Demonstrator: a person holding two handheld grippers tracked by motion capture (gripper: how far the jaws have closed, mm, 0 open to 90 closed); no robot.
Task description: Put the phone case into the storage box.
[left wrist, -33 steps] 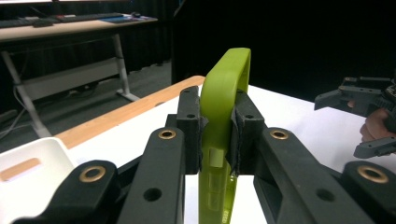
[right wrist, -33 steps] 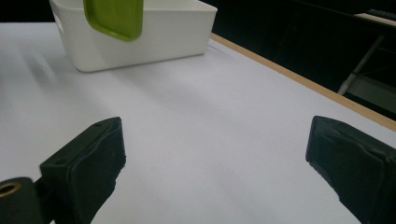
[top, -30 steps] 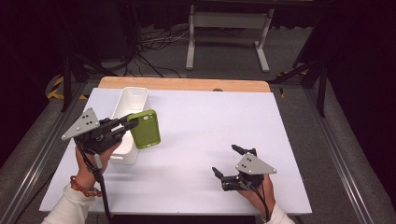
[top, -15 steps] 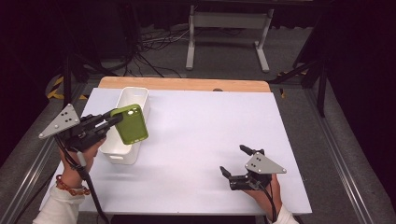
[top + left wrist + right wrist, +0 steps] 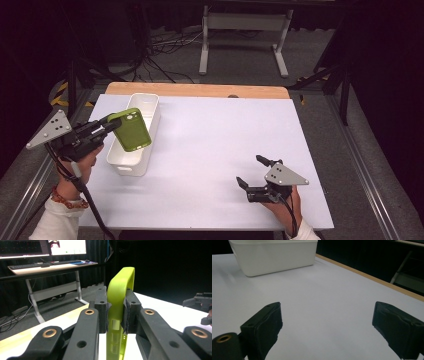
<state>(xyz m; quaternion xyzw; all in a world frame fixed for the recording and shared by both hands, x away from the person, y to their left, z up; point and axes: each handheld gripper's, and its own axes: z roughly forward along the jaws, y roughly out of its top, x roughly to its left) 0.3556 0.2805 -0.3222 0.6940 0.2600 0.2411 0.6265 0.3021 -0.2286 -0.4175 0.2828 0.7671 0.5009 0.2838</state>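
A lime-green phone case (image 5: pixel 131 129) hangs in the air above the white bin (image 5: pixel 145 108) at the table's left side. My left gripper (image 5: pixel 106 124) is shut on the case's edge. In the left gripper view the green case (image 5: pixel 119 297) stands on edge, clamped between both jaws of that gripper (image 5: pixel 116 311). My right gripper (image 5: pixel 251 172) rests low near the table's front right, open, with nothing between its fingers. In the right gripper view the wide-apart jaws of the right gripper (image 5: pixel 327 322) frame bare white table, with the bin (image 5: pixel 274 255) farther off.
The white table top (image 5: pixel 215 145) has a wooden strip (image 5: pixel 200 90) along its far edge. Beyond it stand a grey metal stand (image 5: pixel 240 35) and cables on the floor. The left gripper view shows a desk with monitors (image 5: pixel 45 255) in the background.
My left gripper has carried the green case leftward and up, from beside the bin to above it. The right gripper has drifted slightly toward the front right.
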